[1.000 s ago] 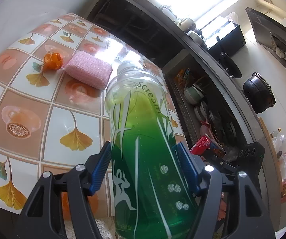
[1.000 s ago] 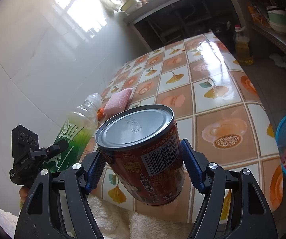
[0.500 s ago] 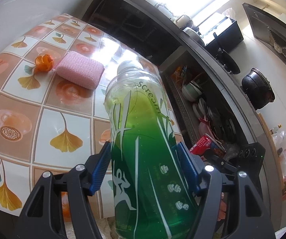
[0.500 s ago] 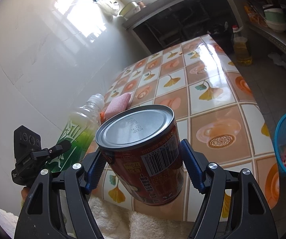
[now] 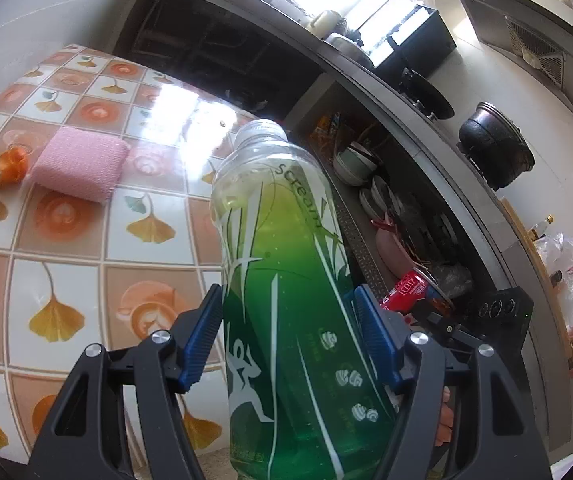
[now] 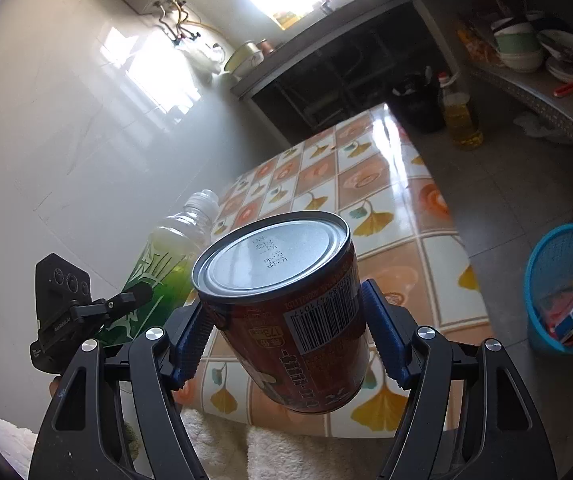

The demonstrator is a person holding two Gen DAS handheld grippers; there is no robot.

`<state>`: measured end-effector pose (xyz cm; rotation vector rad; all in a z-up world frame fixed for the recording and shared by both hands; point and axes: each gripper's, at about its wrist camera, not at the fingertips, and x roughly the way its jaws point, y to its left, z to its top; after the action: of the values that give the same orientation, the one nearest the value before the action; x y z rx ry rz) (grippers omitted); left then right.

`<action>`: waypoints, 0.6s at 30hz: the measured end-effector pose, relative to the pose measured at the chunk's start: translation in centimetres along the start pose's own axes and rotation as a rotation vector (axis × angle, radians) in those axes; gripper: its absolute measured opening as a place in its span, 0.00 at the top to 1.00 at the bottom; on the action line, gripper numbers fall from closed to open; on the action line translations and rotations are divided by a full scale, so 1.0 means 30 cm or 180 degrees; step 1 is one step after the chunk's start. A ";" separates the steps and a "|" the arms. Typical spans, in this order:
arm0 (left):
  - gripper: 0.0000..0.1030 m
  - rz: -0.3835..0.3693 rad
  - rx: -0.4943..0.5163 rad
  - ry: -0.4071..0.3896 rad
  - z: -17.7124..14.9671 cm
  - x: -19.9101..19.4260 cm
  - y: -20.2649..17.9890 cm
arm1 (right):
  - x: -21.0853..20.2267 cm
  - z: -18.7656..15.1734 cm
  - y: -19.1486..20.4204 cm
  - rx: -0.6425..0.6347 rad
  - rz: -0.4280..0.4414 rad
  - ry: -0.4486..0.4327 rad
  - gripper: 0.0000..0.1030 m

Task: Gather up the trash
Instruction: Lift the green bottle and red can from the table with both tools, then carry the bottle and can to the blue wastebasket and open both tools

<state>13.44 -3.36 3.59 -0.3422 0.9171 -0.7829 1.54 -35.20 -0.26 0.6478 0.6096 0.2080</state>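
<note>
My left gripper (image 5: 288,338) is shut on a green plastic bottle (image 5: 286,280) with a clear cap, held up above the tiled table (image 5: 66,248). My right gripper (image 6: 284,338) is shut on a dark red tin can (image 6: 286,312), bottom end facing the camera, also held above the table (image 6: 386,216). The bottle and left gripper show at the left of the right wrist view (image 6: 158,264). The red can shows to the right of the bottle in the left wrist view (image 5: 406,290). A blue mesh waste basket (image 6: 566,284) with wrappers inside stands on the floor at the right.
A pink sponge (image 5: 80,164) and an orange peel (image 5: 12,164) lie on the table's far left. A yellow oil bottle (image 6: 462,120) stands on the floor beyond the table. Shelves with bowls (image 5: 354,164) run along the right. A black pot (image 5: 494,152) sits on the counter.
Both grippers have risen and drawn back from the table with bottle and can still held. The sponge and table look farther away; the blue basket shows more fully.
</note>
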 end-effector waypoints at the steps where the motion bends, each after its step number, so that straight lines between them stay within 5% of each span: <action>1: 0.37 -0.0032 0.0037 0.0019 0.008 0.017 -0.024 | -0.024 0.006 -0.016 0.0019 -0.0034 -0.0050 0.34; 11: 0.37 -0.0481 0.0431 0.0464 0.095 0.294 -0.309 | -0.401 0.014 -0.287 0.0386 -0.0985 -0.0747 0.34; 18: 0.37 -0.0559 0.0680 0.1109 0.091 0.618 -0.485 | -0.470 -0.068 -0.486 0.0842 -0.1437 -0.0799 0.34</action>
<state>15.78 -26.96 2.80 -0.0991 1.1262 -1.1155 -11.09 -50.76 -4.04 0.7583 0.5292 -0.3768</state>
